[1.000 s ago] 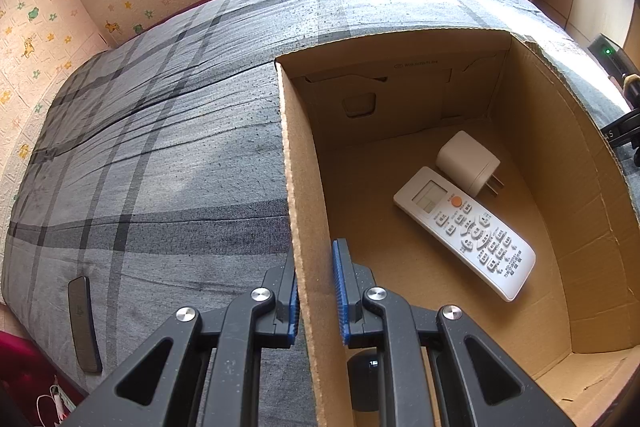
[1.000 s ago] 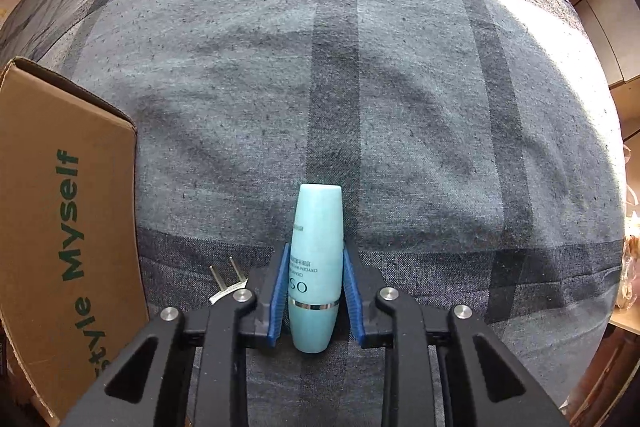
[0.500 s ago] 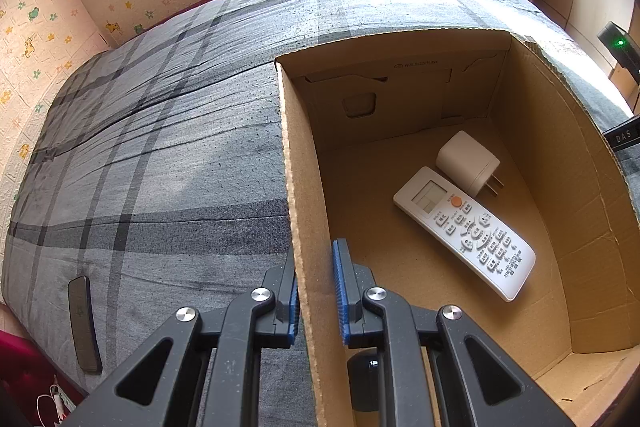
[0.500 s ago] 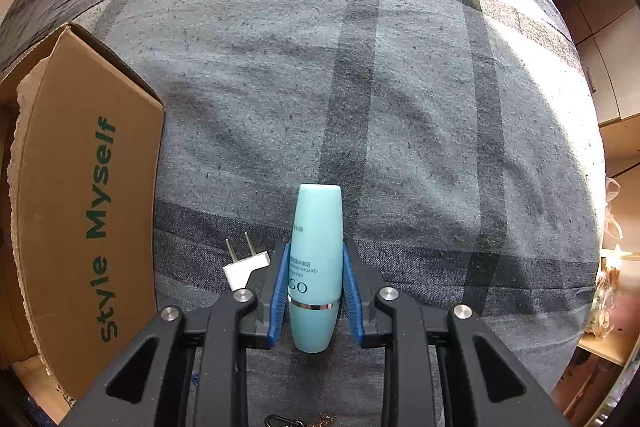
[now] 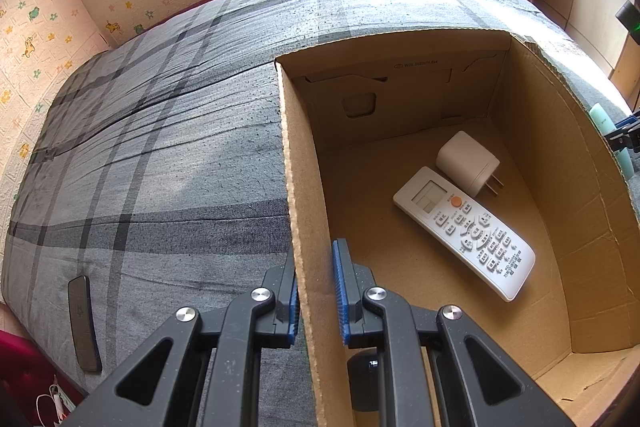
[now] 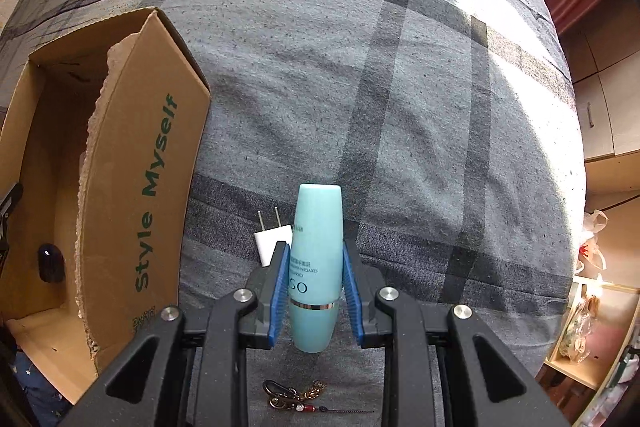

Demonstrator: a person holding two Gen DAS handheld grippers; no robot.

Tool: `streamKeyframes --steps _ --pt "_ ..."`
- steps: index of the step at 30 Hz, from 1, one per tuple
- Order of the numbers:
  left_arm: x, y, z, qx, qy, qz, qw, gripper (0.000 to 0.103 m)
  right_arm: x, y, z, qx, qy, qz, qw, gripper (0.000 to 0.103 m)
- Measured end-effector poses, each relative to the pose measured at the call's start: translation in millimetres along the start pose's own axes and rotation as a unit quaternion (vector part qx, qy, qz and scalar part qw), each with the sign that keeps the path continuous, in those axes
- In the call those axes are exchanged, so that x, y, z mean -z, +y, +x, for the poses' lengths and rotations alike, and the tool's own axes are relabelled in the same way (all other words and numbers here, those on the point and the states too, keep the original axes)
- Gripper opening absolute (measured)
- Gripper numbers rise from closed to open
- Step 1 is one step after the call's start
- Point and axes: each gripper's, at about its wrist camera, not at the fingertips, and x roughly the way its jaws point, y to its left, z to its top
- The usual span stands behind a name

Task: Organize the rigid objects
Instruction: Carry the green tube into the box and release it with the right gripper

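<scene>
My left gripper is shut on the left wall of the open cardboard box. Inside the box lie a white remote control, a white plug adapter and a small black object. My right gripper is shut on a light blue bottle and holds it above the grey plaid bedspread, to the right of the box. The bottle also shows past the box's right wall in the left wrist view. A second white plug adapter lies on the bed beside the bottle.
A dark phone lies on the bed near its left edge. A key chain lies on the bed under my right gripper. Shelves stand beyond the bed's right edge.
My right gripper has risen and swung left with the bottle, so more of the box and its inside shows. The left gripper has not moved.
</scene>
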Motion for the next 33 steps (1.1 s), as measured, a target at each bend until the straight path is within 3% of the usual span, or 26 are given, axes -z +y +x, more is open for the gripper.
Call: streamKeyframes --steps 16,33 --pt "0 0 0 0.0 0.0 0.0 1.0 0.016 5 32 -58 0.002 -0.036 -0.088 0.995 0.027" --pt "0 0 0 0.0 0.0 0.0 1.0 0.016 20 104 -92 -0.037 -0.057 -0.173 0.983 0.027"
